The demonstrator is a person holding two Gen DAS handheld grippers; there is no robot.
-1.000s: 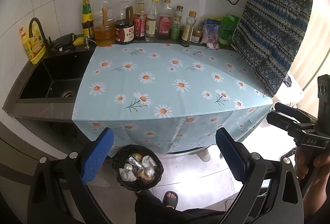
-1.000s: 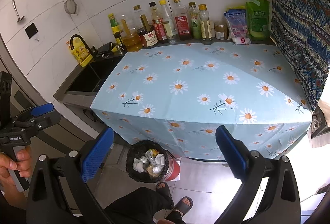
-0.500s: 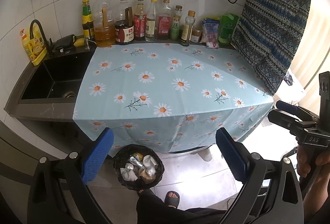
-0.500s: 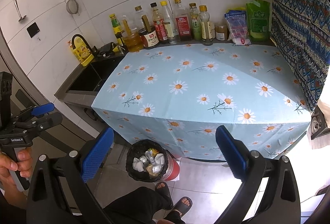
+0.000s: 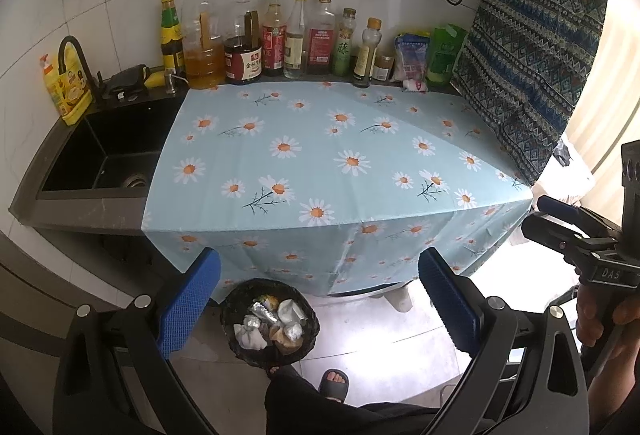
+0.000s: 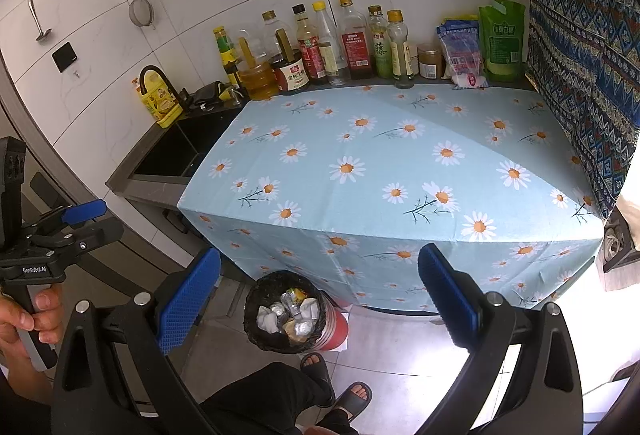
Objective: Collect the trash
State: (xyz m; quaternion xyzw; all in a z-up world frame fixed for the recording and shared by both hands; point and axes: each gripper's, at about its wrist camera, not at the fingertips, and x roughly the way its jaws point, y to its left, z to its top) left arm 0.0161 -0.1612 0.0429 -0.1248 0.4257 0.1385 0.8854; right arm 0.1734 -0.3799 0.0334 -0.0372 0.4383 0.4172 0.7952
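Left gripper (image 5: 319,299) and right gripper (image 6: 319,299) — both spread wide, holding nothing. Trash (image 5: 269,327) lies in the bin (image 5: 240,349) on the floor, below the counter (image 5: 340,155) edge.

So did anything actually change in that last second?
Hardly anything. Both views drifted only slightly; nothing was taken hold of or let go. The left tool and right tool stay open and empty, and the crumpled trash stays in the bin.
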